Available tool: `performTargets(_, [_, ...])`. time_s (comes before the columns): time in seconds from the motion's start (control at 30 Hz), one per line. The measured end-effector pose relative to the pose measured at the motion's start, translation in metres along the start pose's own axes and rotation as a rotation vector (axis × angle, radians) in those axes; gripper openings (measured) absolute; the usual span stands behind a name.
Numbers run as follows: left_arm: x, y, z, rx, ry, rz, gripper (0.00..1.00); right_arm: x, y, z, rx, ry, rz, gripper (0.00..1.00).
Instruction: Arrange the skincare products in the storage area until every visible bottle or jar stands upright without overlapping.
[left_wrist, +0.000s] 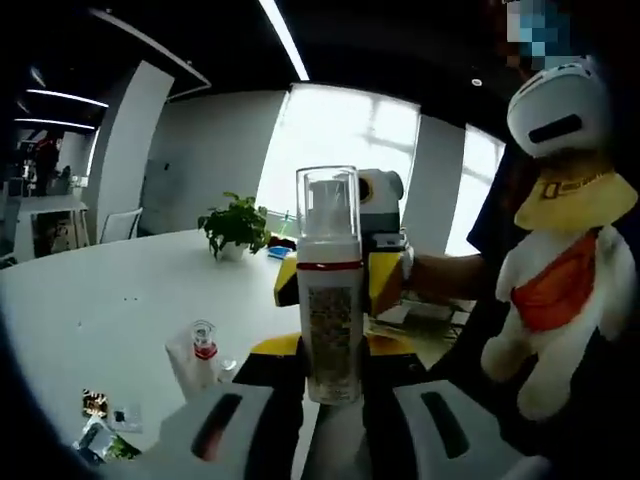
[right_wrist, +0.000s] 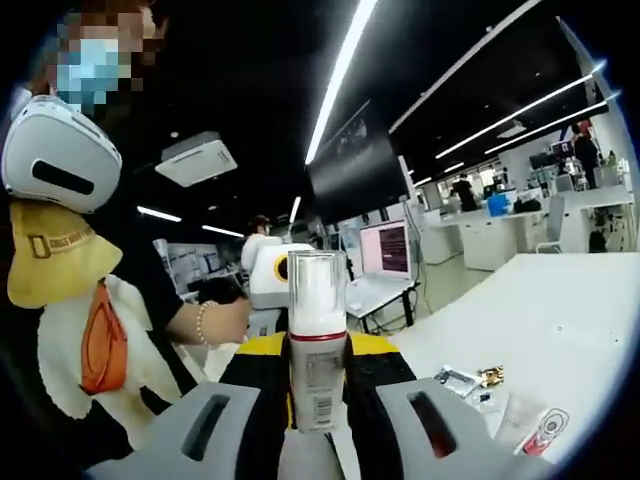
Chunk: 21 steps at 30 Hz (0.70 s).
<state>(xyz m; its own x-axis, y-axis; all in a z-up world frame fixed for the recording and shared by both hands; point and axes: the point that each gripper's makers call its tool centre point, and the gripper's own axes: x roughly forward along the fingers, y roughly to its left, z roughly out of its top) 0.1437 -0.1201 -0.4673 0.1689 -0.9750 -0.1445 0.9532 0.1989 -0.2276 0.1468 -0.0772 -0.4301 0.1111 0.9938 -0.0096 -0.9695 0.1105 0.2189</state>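
A white pump bottle (left_wrist: 329, 310) with a clear cap and a red collar stands upright in the air, above the white table (left_wrist: 120, 290). My left gripper (left_wrist: 330, 350) is shut on its lower part, yellow-tipped fingers on either side. The right gripper (left_wrist: 336, 282) faces me from behind the bottle and clamps it at mid-height. In the right gripper view the same bottle (right_wrist: 317, 340) sits between my right gripper's (right_wrist: 316, 350) jaws, with the left gripper (right_wrist: 275, 275) and a hand behind it. A small clear bottle (left_wrist: 202, 352) with a red collar stands on the table. A white tube (right_wrist: 538, 428) lies flat.
A potted plant (left_wrist: 235, 228) stands farther back on the table. Small packets (left_wrist: 100, 415) lie near the table's edge, and more small items (right_wrist: 470, 378) lie beside the tube. The person carries a plush toy (left_wrist: 560, 250) on the chest. An open laptop (right_wrist: 385, 250) is behind.
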Motion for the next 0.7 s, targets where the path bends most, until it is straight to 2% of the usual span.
performTargets(0.13, [0.003,0.000,-0.001,-0.004,-0.008,-0.004,0.23,-0.002,-0.001,-0.001,-0.013,-0.012,-0.023,0.20])
performTargets(0.37, [0.007,0.005,-0.011,0.010,0.042,0.026,0.26,-0.003,-0.001,-0.009,-0.064,0.019,-0.042,0.20])
performTargets(0.4, [0.005,0.010,-0.013,-0.010,0.053,0.046,0.27,-0.003,-0.002,-0.008,-0.067,0.015,-0.046,0.20])
performTargets(0.43, [0.003,0.015,-0.020,-0.020,0.097,0.070,0.30,-0.003,-0.003,-0.007,-0.064,0.009,-0.050,0.20])
performTargets(0.5, [0.002,0.014,-0.027,0.010,0.148,0.081,0.33,-0.004,-0.005,-0.008,-0.075,0.019,-0.064,0.20])
performTargets(0.7, [-0.011,0.014,-0.017,0.024,0.134,0.087,0.37,-0.004,-0.008,-0.022,-0.102,0.077,-0.069,0.20])
